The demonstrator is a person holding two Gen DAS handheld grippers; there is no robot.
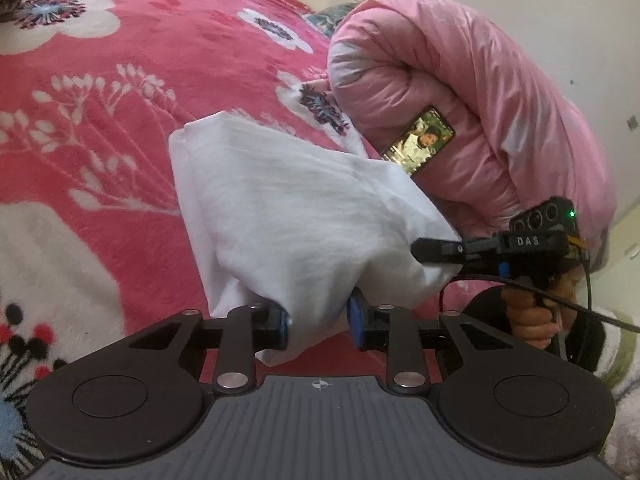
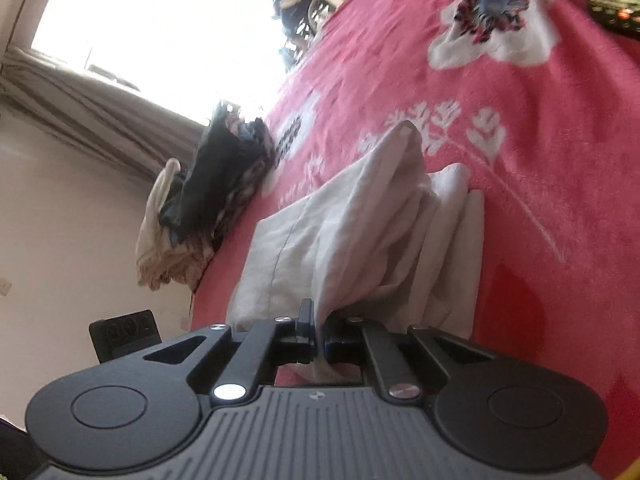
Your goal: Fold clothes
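- Left wrist view: the left gripper point(image 1: 318, 326) has its fingers point(image 1: 356, 320) closed on a bunched fold of the white garment point(image 1: 288, 216), which is lifted off the bed.
- In the same view the right gripper point(image 1: 436, 250) comes in from the right, held by a hand point(image 1: 532, 316), and pinches the garment's right edge.
- Right wrist view: the right gripper's point(image 2: 318, 336) fingers are pressed together on a thin fold of the white garment point(image 2: 352, 232), which drapes down onto the bed in loose folds.
- The bed wears a red blanket point(image 1: 160, 100) with white flowers, bare and open beyond the garment.
- A rolled pink quilt point(image 1: 460, 100) lies just beside the garment, a lit phone point(image 1: 420, 140) resting against it.
- At the bed's far edge a pile of dark and pale clothes point(image 2: 212, 192) sits under a bright window point(image 2: 160, 20) with a curtain point(image 2: 100, 120).
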